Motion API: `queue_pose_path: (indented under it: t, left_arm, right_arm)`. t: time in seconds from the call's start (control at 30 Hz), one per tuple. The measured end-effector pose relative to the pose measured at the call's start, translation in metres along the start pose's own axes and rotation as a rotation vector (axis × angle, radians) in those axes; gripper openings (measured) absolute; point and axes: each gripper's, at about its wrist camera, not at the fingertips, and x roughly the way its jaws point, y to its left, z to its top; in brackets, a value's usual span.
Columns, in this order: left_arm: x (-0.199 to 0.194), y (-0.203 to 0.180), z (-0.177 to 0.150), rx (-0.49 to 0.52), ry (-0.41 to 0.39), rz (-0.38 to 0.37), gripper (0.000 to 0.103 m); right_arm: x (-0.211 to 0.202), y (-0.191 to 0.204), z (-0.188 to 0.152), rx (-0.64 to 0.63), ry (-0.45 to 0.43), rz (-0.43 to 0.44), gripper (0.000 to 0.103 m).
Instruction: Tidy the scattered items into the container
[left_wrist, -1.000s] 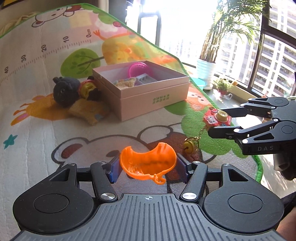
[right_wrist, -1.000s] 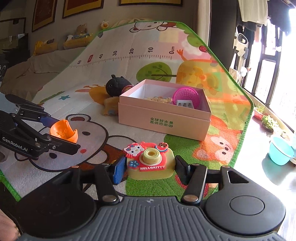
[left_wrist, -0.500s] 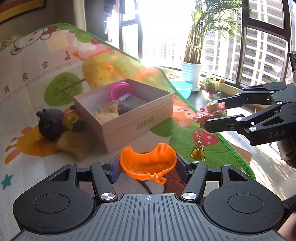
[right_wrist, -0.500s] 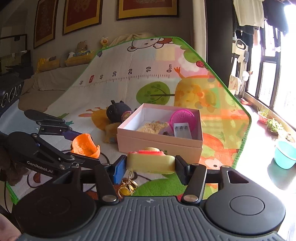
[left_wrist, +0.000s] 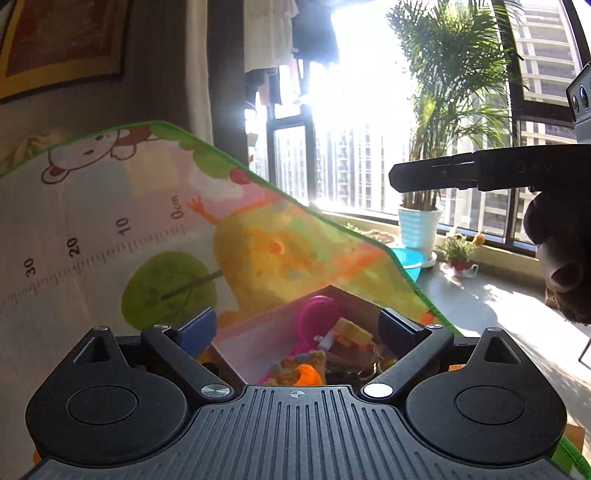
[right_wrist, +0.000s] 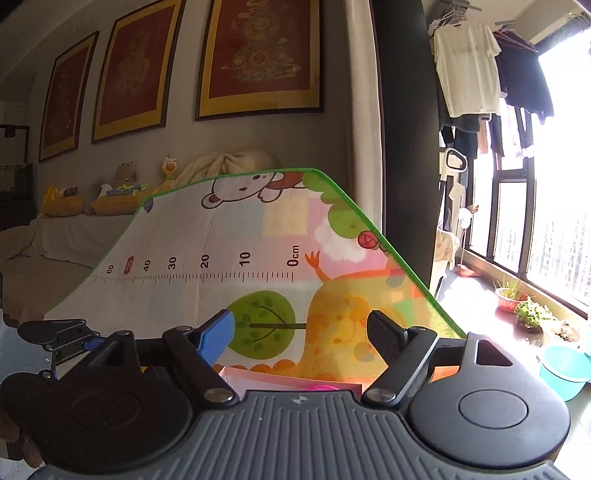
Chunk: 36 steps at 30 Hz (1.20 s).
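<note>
Hovering over the pink box (left_wrist: 236, 343), my left gripper (left_wrist: 297, 328) has just been opening its jaws and now holds nothing; a second ago they pinched the orange toy (left_wrist: 308, 374), which now lies inside the box against the near wall, partly hidden by my own housing. My right gripper (right_wrist: 301, 330) has likewise just been opening, and nothing sits between its spread pads; the yellow camera toy (left_wrist: 354, 330) it carried now rests in the box beside the pink basket (left_wrist: 314, 314). Both deliveries look complete. The play mat (right_wrist: 221, 240) stretches beyond, but the items left on it are out of view in both pictures, so I cannot tell how many remain.
</note>
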Motion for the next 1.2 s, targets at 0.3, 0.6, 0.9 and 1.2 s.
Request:
queue_pose_path:
  t: [0.3,0.6,0.9,1.2]
  left_arm:
    - [0.016,0.061,-0.083,-0.167,0.279,0.143,0.099]
    - [0.006,0.069,-0.105,-0.245,0.254,0.118,0.101]
    - [0.005,0.084,-0.109,-0.362,0.247,0.093,0.101]
    - [0.001,0.084,-0.108,-0.36,0.228,0.062,0.102]
  right_arm:
    - [0.056,0.054,-0.034,-0.079,0.18,0.09,0.08]
    - [0.114,0.134,-0.043,-0.275,0.38,0.19,0.054]
    - [0.192,0.179,-0.057,-0.446,0.571,0.156,0.053]
    - [0.206,0.196,-0.075,-0.571,0.649,0.097,0.05]
